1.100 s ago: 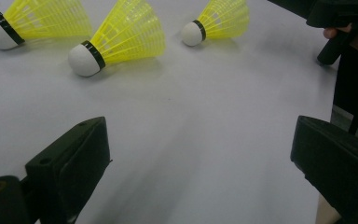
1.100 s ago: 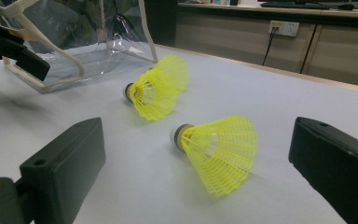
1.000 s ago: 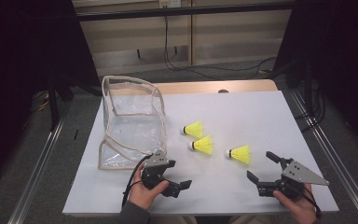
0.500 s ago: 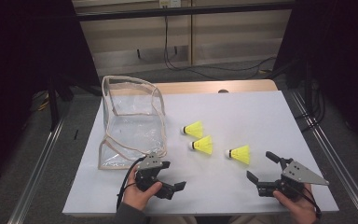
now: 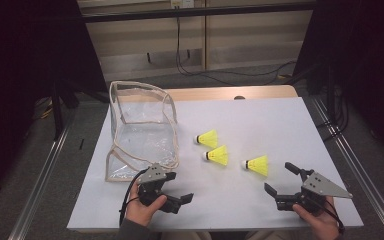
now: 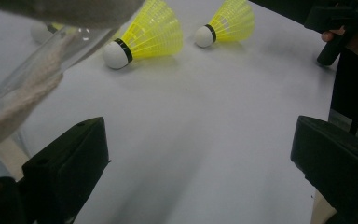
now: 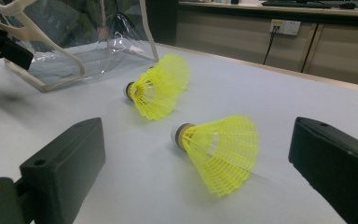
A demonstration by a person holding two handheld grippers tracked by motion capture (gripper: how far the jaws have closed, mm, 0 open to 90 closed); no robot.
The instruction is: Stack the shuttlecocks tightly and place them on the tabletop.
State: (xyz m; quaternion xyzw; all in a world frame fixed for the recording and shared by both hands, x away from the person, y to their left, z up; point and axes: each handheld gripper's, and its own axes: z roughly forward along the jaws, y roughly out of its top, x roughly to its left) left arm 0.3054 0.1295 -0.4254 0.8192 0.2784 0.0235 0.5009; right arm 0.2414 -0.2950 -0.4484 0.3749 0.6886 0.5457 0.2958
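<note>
Three yellow shuttlecocks on the white surface, all to the right of the clear pouch: one nearest the pouch, one just beyond it, the third farther right again and apart from the pair. Cork heads pointing toward the pouch, skirts flaring away. Probably very light and apt to roll or skid at a touch; mesh skirts soft and springy, easily crushed, so best taken at the rounded cork or low on the skirt, gently. Pouch itself thin, floppy plastic with a cloth-bound rim, standing slumped and open at the top, likely to shift or fold if nudged.

Left claw just below the pouch's near right corner, jaws spread wide, nothing between them; in the left gripper view, bare surface between the jaws and the pouch's rim close at the left. Right claw well to the right of the pouch, just short of the third shuttlecock, jaws likewise wide apart and empty; in the right gripper view that shuttlecock straight ahead between them.
</note>
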